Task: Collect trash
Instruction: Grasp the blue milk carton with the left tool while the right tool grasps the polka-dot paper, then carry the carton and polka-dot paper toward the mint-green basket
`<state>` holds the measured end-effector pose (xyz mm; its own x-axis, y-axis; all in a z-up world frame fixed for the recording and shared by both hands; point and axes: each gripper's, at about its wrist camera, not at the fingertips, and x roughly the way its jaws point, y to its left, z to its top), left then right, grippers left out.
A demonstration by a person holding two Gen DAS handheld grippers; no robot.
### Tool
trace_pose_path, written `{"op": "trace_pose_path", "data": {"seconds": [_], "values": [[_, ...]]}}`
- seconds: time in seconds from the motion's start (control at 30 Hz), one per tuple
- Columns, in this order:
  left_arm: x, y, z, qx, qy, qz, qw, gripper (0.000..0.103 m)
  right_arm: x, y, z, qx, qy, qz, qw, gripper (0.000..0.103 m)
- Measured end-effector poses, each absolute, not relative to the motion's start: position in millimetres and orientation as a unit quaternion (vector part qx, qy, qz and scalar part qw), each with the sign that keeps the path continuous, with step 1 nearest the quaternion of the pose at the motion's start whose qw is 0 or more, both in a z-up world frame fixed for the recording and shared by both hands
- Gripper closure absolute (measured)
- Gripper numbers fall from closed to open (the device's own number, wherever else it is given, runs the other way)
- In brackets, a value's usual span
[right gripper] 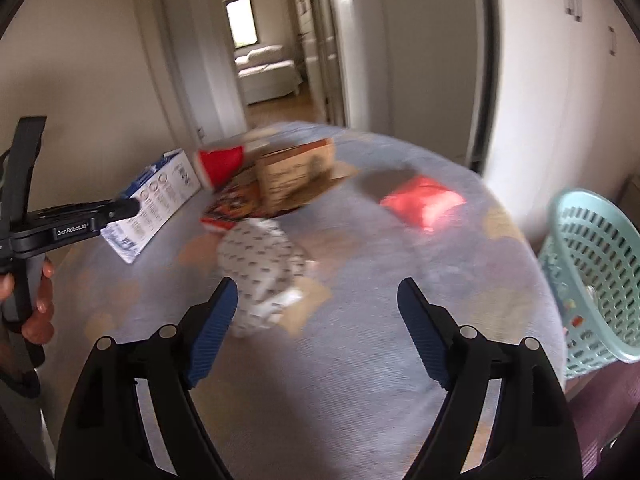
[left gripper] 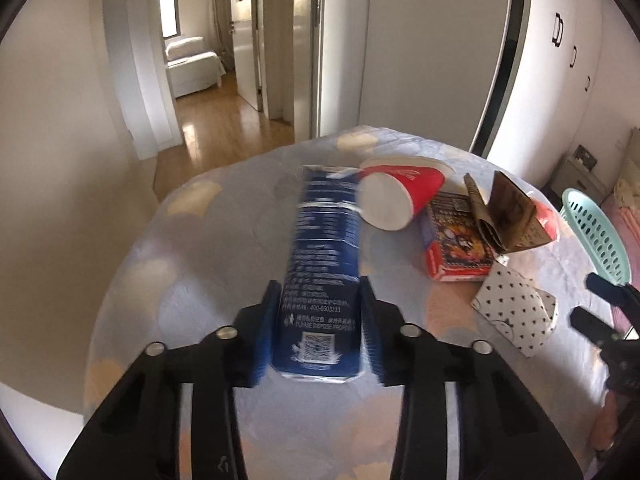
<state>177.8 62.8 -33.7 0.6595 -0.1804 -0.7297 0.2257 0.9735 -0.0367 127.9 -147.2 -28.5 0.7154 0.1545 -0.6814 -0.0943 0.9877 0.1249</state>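
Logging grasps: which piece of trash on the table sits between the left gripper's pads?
The blue carton, lying lengthwise between the left gripper pads. The red cup, red box and dotted wrapper lie apart.

A home bedroom: a bed [left gripper: 168,280] under a pale blue, cloud-patterned cover fills the lower half of both views. At 12 o'clock an open doorway [left gripper: 224,40] gives onto a hall with a glossy wood floor [left gripper: 216,128] and a second room holding a white-covered bed [left gripper: 194,66] beneath a window [left gripper: 169,12]. White wardrobe doors with dark handles [left gripper: 558,30] stand at 2 o'clock, and a mint-green plastic laundry basket [right gripper: 592,272] sits at 3 o'clock beside the bed.
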Motion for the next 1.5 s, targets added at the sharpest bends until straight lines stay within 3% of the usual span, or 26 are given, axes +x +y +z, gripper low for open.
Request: {"op": "trace_pose_path", "data": {"seconds": [0.37,0.73,1.23,1.5], "values": [[149,56,-27,-0.026,0.377,-0.128,0.917,0.068,161,-126,-43,0.038,0.413,0.081,0.907,0.028],[132,29,-8,-0.016,0.353,-0.141,0.925,0.068,155,-112,-48,0.032,0.425,0.151,0.892,0.084],[99,-23,38,0.01,0.3,-0.171,0.939,0.068,98,-164,-6,0.094,0.373,0.143,0.912,0.086],[91,-76,55,0.007,0.282,-0.22,0.934,0.068,60,-210,31,0.039,0.318,0.028,0.947,0.086]]}}
